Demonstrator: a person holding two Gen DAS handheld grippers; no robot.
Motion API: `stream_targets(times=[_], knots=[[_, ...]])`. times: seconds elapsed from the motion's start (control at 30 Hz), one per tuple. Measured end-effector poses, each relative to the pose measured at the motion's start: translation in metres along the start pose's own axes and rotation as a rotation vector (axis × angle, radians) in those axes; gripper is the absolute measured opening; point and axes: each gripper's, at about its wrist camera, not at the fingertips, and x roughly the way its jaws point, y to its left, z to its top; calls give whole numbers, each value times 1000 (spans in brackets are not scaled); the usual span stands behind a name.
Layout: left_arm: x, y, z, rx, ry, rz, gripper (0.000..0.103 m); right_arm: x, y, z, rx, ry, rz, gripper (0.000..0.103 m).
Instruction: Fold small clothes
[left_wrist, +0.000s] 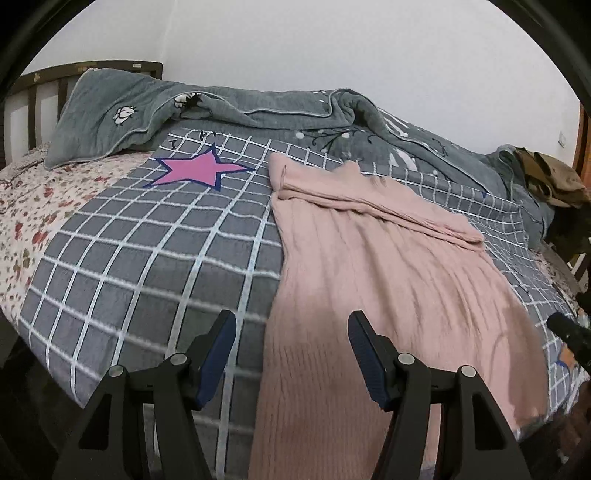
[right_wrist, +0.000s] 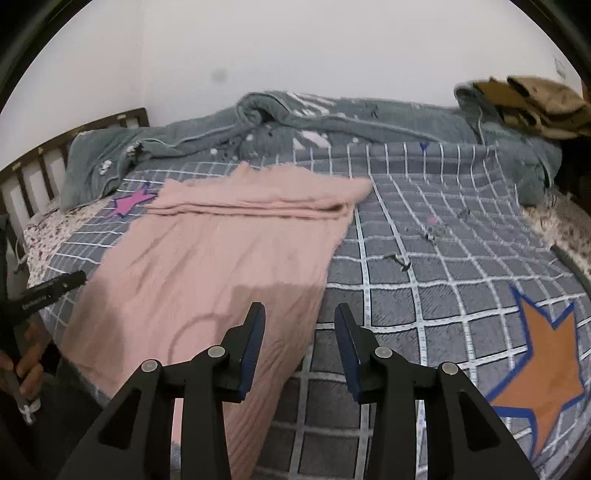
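1. Left gripper (left_wrist: 291, 323): its fingers (left_wrist: 218, 354) stood apart with nothing between them. They hung over the near edge of the bed, the left one above the checked cover, the right one above the pink cloth.
2. Pink garment (left_wrist: 369, 266): a ribbed pink knit lay spread flat on the grey checked bedcover (left_wrist: 147, 251). It ran away from the left gripper's fingers, ahead and to their right. Its far end was folded back on itself into a layered band (left_wrist: 373, 208). The near end hung over the bed edge, below and between the fingers.
3. Pink star (left_wrist: 201, 170) printed on the cover lay well ahead and left of the left gripper's fingers, beside the garment's far corner.
4. Grey quilt (left_wrist: 229, 107) lay bunched along the far side of the bed, beyond the garment. Floral sheet (left_wrist: 33, 206) showed to the far left.
5. Right gripper (right_wrist: 300, 321): its fingers (right_wrist: 255, 343) stood apart, narrower than the left pair, and held nothing. The left finger hung over the garment's right edge, the right finger over the bare checked cover.
6. In the right wrist view, the garment lay ahead and left of the fingers. The orange star (right_wrist: 546, 365) lay to their right.
7. Brown clothing (right_wrist: 535, 103) was heaped at the far right, well apart from both grippers.
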Motion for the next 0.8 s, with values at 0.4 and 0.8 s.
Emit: stream_targets(times=[0.4, 0.8], knots=[[-14, 14, -22, -60, 28, 10, 61, -7, -16, -33, 82, 7, 112, 36], [-8, 15, -33, -82, 56, -25, 61, -9, 4, -39, 25, -15, 148, 37]])
